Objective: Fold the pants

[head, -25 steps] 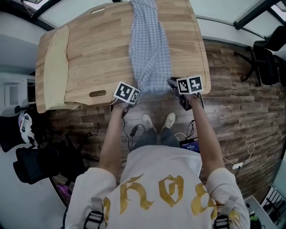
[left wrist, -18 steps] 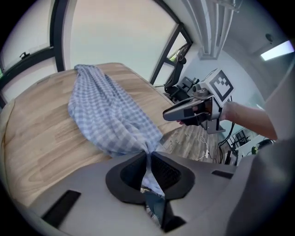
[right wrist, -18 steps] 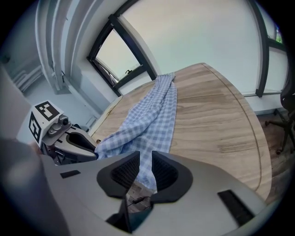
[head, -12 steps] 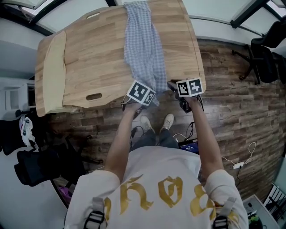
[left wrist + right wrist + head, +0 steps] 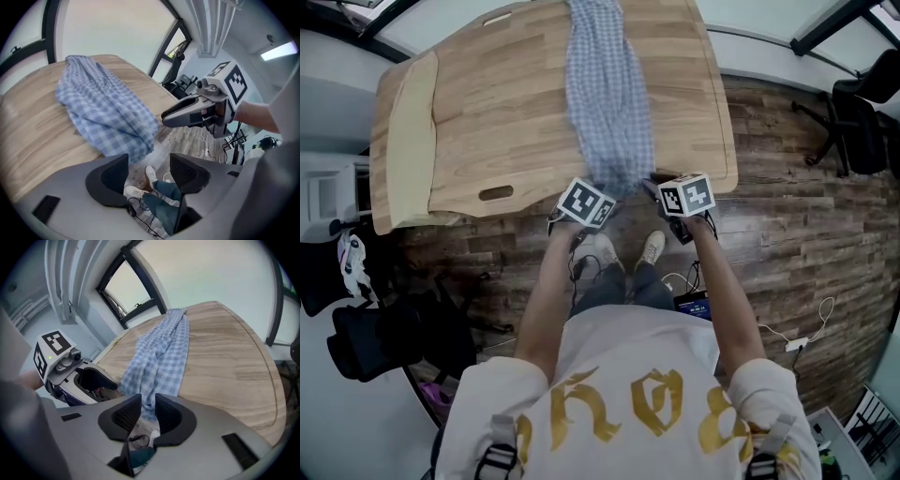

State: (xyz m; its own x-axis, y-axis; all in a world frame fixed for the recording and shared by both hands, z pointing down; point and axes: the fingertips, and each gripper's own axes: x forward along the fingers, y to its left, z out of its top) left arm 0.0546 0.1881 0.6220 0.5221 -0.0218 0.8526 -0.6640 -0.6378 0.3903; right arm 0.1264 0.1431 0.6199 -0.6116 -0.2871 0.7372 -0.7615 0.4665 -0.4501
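The pants [image 5: 605, 94] lie drawn out as one long narrow strip down the middle of the desk [image 5: 487, 103], the far end at the far edge and the near hem spilling just over the near edge, right in front of the person. That lie suits a fold made end to end. Both grippers hang at the near hem, one towards each corner, presumably because this is the edge to be lifted and carried across. The left gripper [image 5: 147, 176] has just been opening its jaws. They stand wide with no cloth between them, only the floor [image 5: 787, 187] showing through. The right gripper [image 5: 146, 414] has its jaws a little apart. The hem shows in the gap, yet the pads do not visibly pinch it, so by my reading neither gripper has a hold on the cloth
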